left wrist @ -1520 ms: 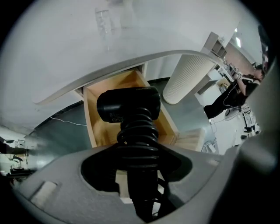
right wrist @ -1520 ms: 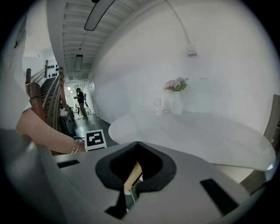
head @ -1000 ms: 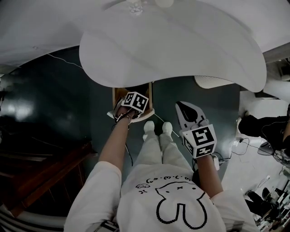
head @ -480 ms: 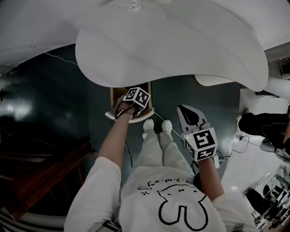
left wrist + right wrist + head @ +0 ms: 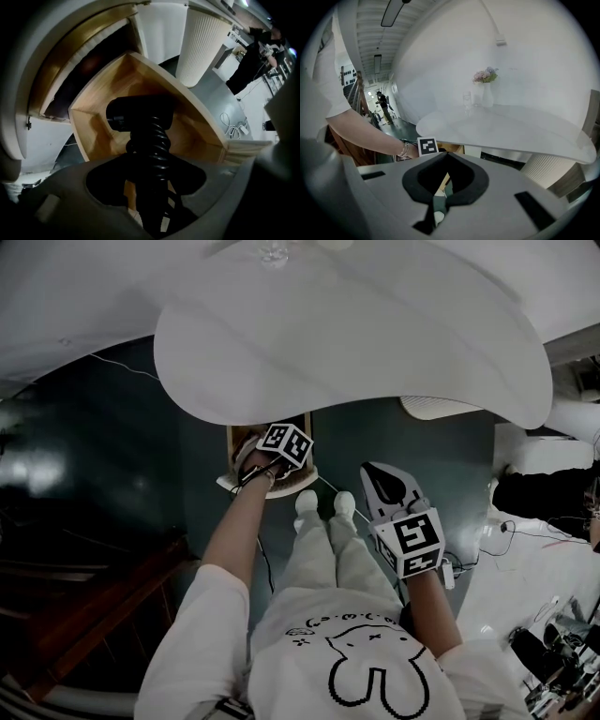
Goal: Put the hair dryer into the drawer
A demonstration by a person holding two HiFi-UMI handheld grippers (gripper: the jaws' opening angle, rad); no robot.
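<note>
A black hair dryer, its cord coiled round the handle, hangs head-down over the open wooden drawer. My left gripper is shut on that handle and points steeply down. In the head view the left gripper sits above the drawer under the table edge, and its marker cube hides the dryer. My right gripper hovers apart, right of the person's shoes, shut with nothing in it. In the right gripper view its jaws meet in a thin slit.
A large white tabletop overhangs the drawer. A ribbed white pedestal stands beside it. A vase of flowers and a glass stand on the table. Cables lie on the dark floor. Dark wooden stairs are at the left.
My left gripper has rolled a little above the drawer, still holding the hair dryer. The right gripper has stayed where it was.
</note>
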